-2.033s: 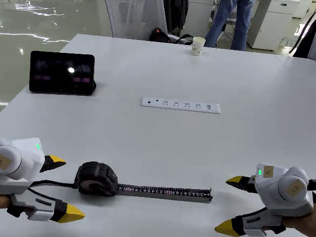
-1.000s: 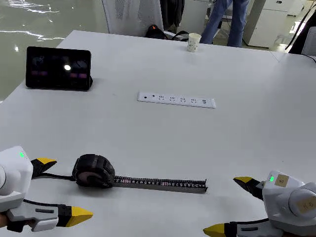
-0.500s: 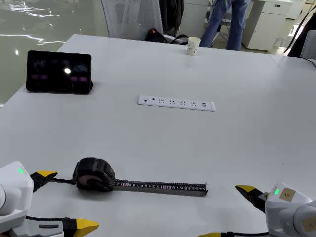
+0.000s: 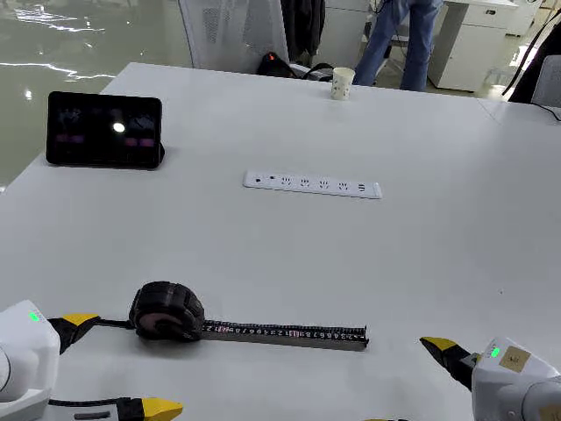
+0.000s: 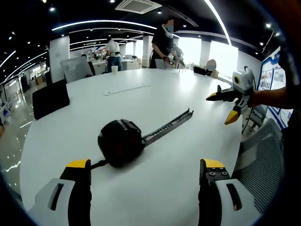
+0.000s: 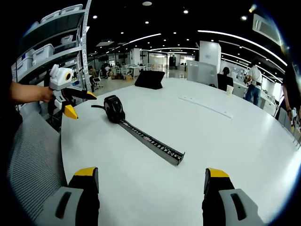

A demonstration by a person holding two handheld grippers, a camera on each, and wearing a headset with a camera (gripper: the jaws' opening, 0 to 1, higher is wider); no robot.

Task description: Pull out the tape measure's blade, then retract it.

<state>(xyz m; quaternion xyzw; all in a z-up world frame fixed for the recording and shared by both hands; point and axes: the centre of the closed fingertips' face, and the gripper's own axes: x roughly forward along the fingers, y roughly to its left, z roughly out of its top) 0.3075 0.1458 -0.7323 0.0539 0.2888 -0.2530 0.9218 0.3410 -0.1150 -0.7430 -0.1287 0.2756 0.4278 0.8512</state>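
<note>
Where the white table [image 4: 351, 254] nears the person lies one tape measure [image 4: 166, 310]: round black case, ribbed rubbery shell, a paler disc on its side face, and a thin black cord trailing from its left. Its blade [image 4: 285, 334] is drawn out flat on the tabletop toward the right (dark, with pale numerals, ending in a small hook).

The left gripper [image 5: 146, 164] has yellow-tipped jaws spread wide and holds nothing. It sits just left of the case, with the cord running toward its upper jaw.

The right gripper [image 6: 151, 173] also has its jaws parted and holds nothing, apart from the blade's hook end.

Farther back are a power strip [image 4: 312, 185], a tablet [image 4: 104, 130] and a paper cup [image 4: 343, 82].
</note>
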